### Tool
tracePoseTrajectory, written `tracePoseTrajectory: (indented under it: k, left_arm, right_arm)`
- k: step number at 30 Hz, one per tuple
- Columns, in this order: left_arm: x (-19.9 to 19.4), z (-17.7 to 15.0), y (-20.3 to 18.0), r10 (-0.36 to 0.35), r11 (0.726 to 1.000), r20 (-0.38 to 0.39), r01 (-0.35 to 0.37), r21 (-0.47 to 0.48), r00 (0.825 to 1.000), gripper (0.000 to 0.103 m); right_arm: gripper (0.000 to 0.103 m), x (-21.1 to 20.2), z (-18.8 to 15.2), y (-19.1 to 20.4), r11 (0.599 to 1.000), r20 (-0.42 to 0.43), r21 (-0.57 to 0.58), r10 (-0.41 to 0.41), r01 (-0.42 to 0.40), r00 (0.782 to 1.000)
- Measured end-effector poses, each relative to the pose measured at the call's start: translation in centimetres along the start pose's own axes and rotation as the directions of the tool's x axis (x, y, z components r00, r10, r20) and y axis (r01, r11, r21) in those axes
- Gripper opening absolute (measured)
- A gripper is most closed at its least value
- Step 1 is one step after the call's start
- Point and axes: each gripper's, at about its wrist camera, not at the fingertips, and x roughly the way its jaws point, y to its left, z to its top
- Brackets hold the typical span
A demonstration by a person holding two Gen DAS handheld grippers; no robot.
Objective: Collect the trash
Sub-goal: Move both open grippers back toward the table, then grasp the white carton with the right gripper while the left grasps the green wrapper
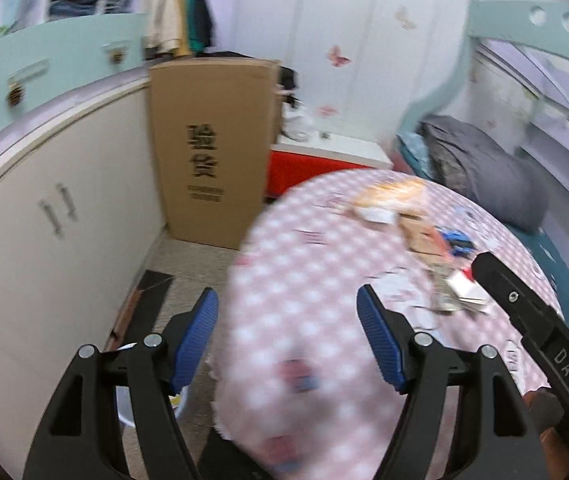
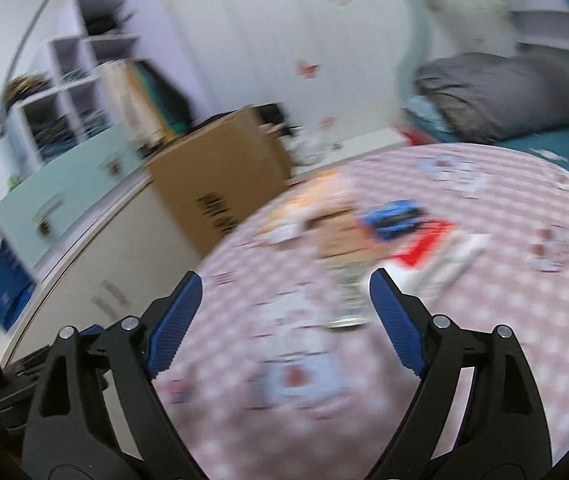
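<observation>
- Trash: blurred heap of wrappers and card on the round checked table, toward its far side.
- Right gripper: jaws spread, empty, short of the heap.
- Left gripper: spread, empty, at the table's near edge.
- I'd steady first, then take the nearest piece singly.

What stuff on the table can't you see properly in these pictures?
- Trash pile: right wrist view, smeared by motion blur; only blue, red and tan patches show, not what each piece is.
- Same pile: left wrist view, partly hidden behind the other gripper's black arm.
- White container on the floor: left wrist view, mostly hidden behind the fingers.
- Tablecloth pictures: blurred in both views.
</observation>
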Motion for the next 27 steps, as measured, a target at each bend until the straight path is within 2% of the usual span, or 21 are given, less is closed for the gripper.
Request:
tracePoseTrajectory:
  k: [2, 5, 10, 15, 19, 20, 21, 22, 26, 27]
  left_arm:
    - [1.0, 0.0, -2.5, -0.043, 0.999, -0.017, 0.044, 0.023, 0.999, 0.070]
    - [2.5, 0.0, -5.5, -0.069, 0.996, -0.047, 0.072, 0.061, 0.997, 0.070]
    - [6.0, 0.4, -9.9, -0.112, 0.987, -0.101, 0.123, 0.103, 0.989, 0.069]
    - [9.2, 0.1, -11.7, -0.113, 0.985, -0.152, 0.131, 0.112, 0.982, 0.053]
    - [11.3, -0.4, -12.3, -0.141, 0.982, -0.203, 0.163, 0.096, 0.969, 0.042]
    - [11.4, -0.4, -12.4, -0.135, 0.982, -0.192, 0.158, 0.108, 0.972, 0.038]
    - [11.5, -0.5, -12.6, -0.129, 0.980, -0.188, 0.154, 0.127, 0.974, 0.030]
    - [11.6, -0.5, -12.7, -0.121, 0.978, -0.185, 0.149, 0.144, 0.975, 0.006]
    - [11.2, -0.3, -12.0, -0.142, 0.979, -0.183, 0.166, 0.121, 0.973, 0.003]
    - [10.9, -0.2, -11.4, -0.132, 0.982, -0.167, 0.152, 0.115, 0.977, 0.003]
  right_arm:
    - [0.085, -0.3, 0.4, -2.7, 0.997, 0.003, 0.040, -0.061, 0.061, 0.998]
    - [0.085, -0.1, 0.7, -6.3, 0.988, -0.018, 0.102, -0.117, 0.118, 0.993]
    - [0.085, 0.4, 0.6, -9.7, 0.974, -0.054, 0.182, -0.127, 0.135, 0.990]
    - [0.085, 1.1, 0.7, -10.5, 0.971, -0.086, 0.205, -0.109, 0.124, 0.990]
    - [0.085, 2.2, 1.0, -10.4, 0.973, -0.123, 0.205, -0.082, 0.106, 0.989]
    - [0.085, 2.5, 1.0, -10.4, 0.973, -0.134, 0.208, -0.075, 0.103, 0.988]
    - [0.085, 3.0, 1.0, -10.4, 0.972, -0.151, 0.211, -0.072, 0.104, 0.986]
    - [0.085, 3.4, 1.0, -10.3, 0.972, -0.165, 0.213, -0.067, 0.101, 0.984]
    - [0.085, 4.5, 1.1, -9.4, 0.976, -0.186, 0.190, -0.069, 0.105, 0.980]
    - [0.085, 4.8, 1.1, -9.1, 0.978, -0.191, 0.179, -0.076, 0.110, 0.979]
